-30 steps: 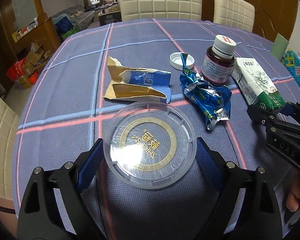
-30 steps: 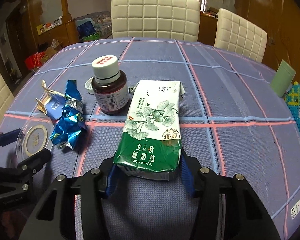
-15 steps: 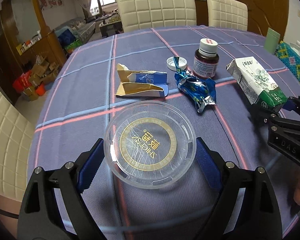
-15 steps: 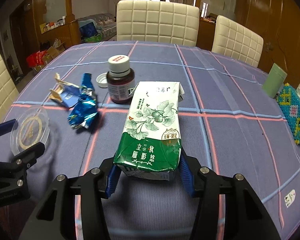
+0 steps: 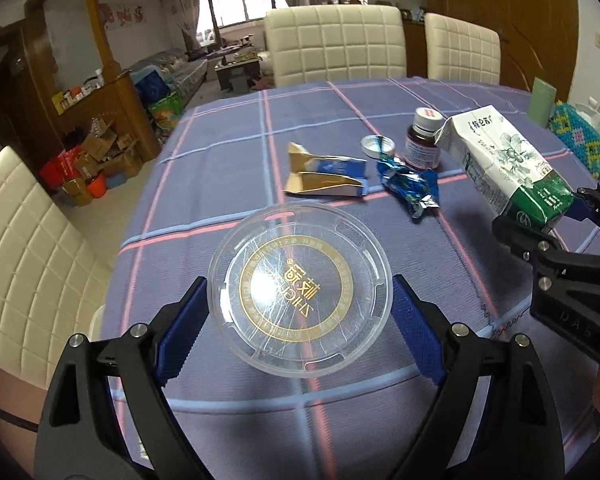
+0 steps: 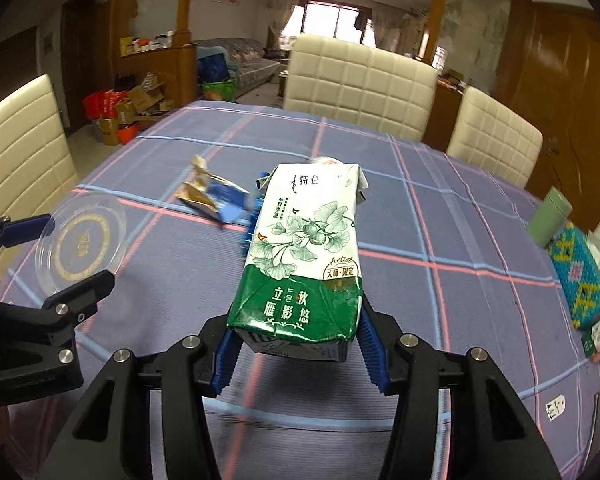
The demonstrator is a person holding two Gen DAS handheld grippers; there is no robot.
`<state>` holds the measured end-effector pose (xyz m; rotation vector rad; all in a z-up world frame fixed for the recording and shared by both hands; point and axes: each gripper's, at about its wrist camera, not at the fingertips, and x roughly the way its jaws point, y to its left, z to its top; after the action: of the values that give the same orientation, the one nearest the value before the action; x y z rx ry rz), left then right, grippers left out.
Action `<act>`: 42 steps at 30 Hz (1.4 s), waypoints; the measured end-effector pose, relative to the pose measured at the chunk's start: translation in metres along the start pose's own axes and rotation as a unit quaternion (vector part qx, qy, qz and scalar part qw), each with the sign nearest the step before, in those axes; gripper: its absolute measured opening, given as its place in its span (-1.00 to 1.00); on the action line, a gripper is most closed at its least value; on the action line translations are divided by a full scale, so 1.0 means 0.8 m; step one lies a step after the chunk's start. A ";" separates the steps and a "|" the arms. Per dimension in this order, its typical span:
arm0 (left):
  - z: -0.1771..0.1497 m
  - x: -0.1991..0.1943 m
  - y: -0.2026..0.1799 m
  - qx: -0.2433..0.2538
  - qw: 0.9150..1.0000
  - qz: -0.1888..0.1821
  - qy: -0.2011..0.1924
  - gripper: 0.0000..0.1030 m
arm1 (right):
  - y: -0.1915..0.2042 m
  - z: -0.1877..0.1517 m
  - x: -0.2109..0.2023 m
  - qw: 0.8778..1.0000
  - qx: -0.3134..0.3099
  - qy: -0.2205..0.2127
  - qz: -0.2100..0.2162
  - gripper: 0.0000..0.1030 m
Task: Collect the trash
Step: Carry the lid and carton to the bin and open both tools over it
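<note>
Two pairs of tongs are hanging above the tabletop (image 5: 340,128), each one gripping a piece of trash. The left tongs (image 5: 300,300) are clamping a clear round plastic lid (image 5: 300,290) with a gold ring printed on it, the blue fingertips (image 5: 184,320) pressing against its rim on either side so that it is sitting flat between them, clear of the checked cloth. The right tongs (image 6: 298,346) are squeezing the green bottom end of a white and green drink carton (image 6: 304,256), which is pointing forward and away from them, lifted off the tabletop. Beyond the left tongs a torn blue and gold paper packet (image 5: 324,176) is lying flat, and just to its right a crumpled blue foil wrapper (image 5: 410,186) is resting on the cloth. Farther ahead a small white cap (image 5: 376,145) is lying beside a brown medicine bottle (image 5: 422,146) that is standing upright with its white top on. Off to the right of the right tongs, a pale green cup (image 6: 548,218) is standing near the edge next to a colourful beaded box (image 6: 580,272). Cream padded chairs (image 5: 336,44) are ringing the far side.
</note>
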<state>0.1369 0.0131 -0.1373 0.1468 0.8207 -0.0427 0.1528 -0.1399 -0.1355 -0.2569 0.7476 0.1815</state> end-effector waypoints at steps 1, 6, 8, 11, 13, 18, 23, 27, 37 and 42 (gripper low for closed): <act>-0.001 -0.002 0.003 -0.002 1.000 0.002 0.000 0.70 | 0.008 0.002 -0.002 1.000 -0.007 -0.003 0.002 -0.03; -0.013 -0.015 0.031 -0.017 1.000 0.019 -0.007 0.70 | 0.043 0.012 -0.011 0.999 -0.034 -0.012 0.013 -0.03; -0.018 -0.021 0.045 -0.024 0.999 0.028 -0.011 0.70 | 0.062 0.016 -0.014 0.999 -0.047 -0.015 0.020 -0.03; -0.028 -0.029 0.068 -0.036 0.998 0.042 -0.014 0.70 | 0.086 0.025 -0.015 0.997 -0.066 -0.021 0.029 -0.03; -0.035 -0.034 0.083 -0.042 0.998 0.054 -0.015 0.70 | 0.104 0.029 -0.014 0.996 -0.078 -0.023 0.037 -0.02; -0.055 -0.042 0.133 -0.070 0.994 0.087 -0.012 0.70 | 0.158 0.039 -0.012 0.991 -0.112 -0.029 0.064 -0.03; -0.071 -0.043 0.175 -0.096 0.988 0.117 -0.003 0.70 | 0.211 0.048 -0.007 0.984 -0.148 -0.035 0.094 -0.03; -0.086 -0.044 0.206 -0.114 0.984 0.139 0.005 0.70 | 0.247 0.054 0.001 0.978 -0.172 -0.040 0.115 -0.05; -0.113 -0.026 0.270 -0.157 0.972 0.173 0.030 0.70 | 0.318 0.078 0.020 0.965 -0.210 -0.060 0.147 -0.08; -0.127 -0.024 0.299 -0.181 0.966 0.183 0.037 0.70 | 0.337 0.091 0.030 0.962 -0.207 -0.060 0.168 -0.09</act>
<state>0.0729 0.2639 -0.1643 -0.0478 0.8509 0.4620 0.1493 0.1402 -0.1454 -0.5106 0.6238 0.6752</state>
